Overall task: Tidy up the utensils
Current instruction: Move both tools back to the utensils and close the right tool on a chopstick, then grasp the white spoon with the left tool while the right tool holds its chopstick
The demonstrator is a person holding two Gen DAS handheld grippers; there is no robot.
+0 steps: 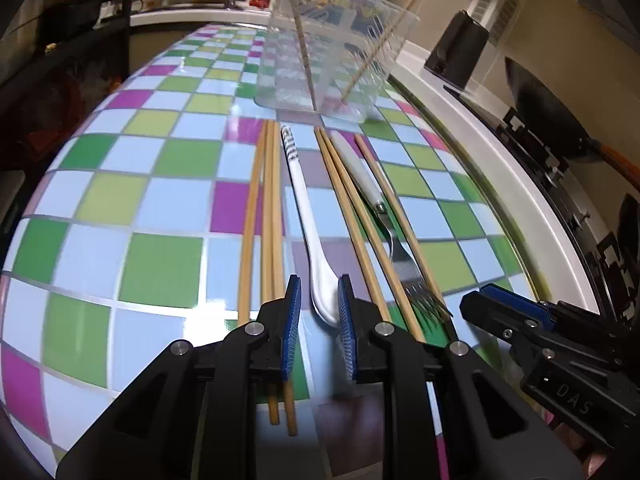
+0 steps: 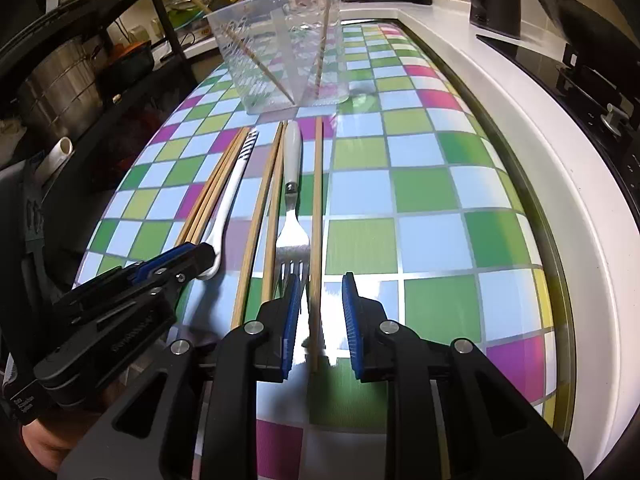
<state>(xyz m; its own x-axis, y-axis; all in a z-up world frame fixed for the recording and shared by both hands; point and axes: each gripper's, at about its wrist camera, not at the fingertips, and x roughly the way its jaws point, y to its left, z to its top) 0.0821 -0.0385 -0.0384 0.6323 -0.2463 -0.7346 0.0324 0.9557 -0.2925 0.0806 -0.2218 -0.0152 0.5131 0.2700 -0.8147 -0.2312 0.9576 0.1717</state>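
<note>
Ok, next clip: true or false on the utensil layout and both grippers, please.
1. The clear plastic container holds two chopsticks. True.
2. The fork has a white handle. True.
3. The white spoon is already in the container. False: it lies on the checkered table.
4. The right gripper clamps the fork. False: open, a single chopstick between its pads.
5. The left gripper is open over the spoon's bowl. True.

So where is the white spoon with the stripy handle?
The white spoon with the striped handle lies flat on the checkered table, between two bunches of wooden chopsticks, its bowl between the left gripper's blue pads.
</note>
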